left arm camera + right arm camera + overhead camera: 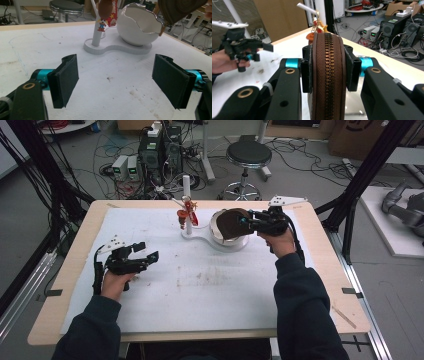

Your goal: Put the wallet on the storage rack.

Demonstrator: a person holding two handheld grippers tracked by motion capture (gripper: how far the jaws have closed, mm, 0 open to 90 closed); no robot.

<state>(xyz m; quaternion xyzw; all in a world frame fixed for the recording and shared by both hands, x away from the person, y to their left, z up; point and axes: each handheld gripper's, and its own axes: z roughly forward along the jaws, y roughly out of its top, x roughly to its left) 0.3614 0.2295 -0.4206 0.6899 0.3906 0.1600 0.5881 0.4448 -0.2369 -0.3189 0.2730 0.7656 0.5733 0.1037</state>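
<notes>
Right hand-held gripper [248, 222]: closed on a brown zipped pouch [231, 223]; in the right gripper view both black pads press the pouch's flat sides, with the zipper running up the middle between them.
Brown zipped pouch: held in the air just above the white bowl [220, 236], at the far right part of the table; in the left gripper view its lower edge and zipper pull hang just over the bowl's jagged rim, and I cannot tell whether they touch.
White bowl: round, with an eggshell-like broken edge, sitting on the wide end of a white stand base [200, 239].
White post [186, 187]: rises upright from the narrow end of the same base, just left of the bowl.
Red and orange charm [188, 214]: hangs at the post, partway up.
Left hand-held gripper [148, 253]: jaws wide apart with nothing between them; it sits low over the near left part of the table, well apart from the stand, pointing toward the middle.
Table [80, 245]: wooden top covered by a white mat [210, 290] that carries faint brownish stains near its centre.
Person: dark sleeves come in from the near edge, one hand on each hand-held gripper.
</notes>
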